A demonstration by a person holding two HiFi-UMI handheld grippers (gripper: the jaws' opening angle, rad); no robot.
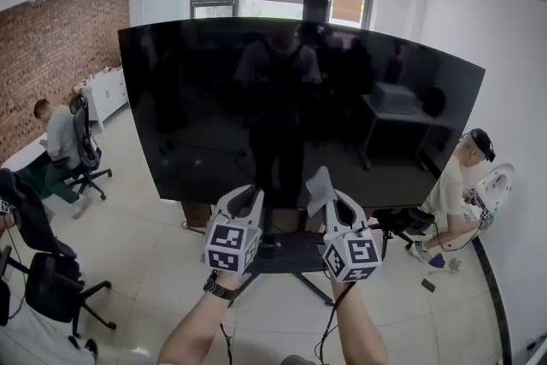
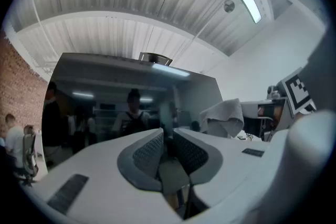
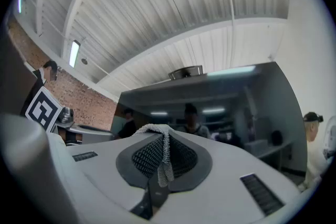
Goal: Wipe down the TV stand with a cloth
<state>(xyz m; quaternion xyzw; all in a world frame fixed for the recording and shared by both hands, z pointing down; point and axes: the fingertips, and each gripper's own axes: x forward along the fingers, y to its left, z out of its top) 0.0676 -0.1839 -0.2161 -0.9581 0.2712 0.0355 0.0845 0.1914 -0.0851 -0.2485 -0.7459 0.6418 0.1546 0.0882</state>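
Here, we are facing the TV stand [image 1: 286, 256], holding both grippers in front of it and above its dark base, under the television [image 1: 299, 107]. The right gripper [image 3: 164, 132] is pinching the cloth [image 3: 164, 160] between pressed jaws, seemingly readying it for wiping, and the cloth is not yet touching the stand. Its strip is running lengthwise along the jaws, with the free end pointing up toward the screen. The left gripper [image 2: 167, 139] is empty, its jaws slightly parted.

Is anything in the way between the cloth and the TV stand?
Nothing that I can see. The cloth is pinched in the right gripper. The TV stand sits just below it, under the big TV.
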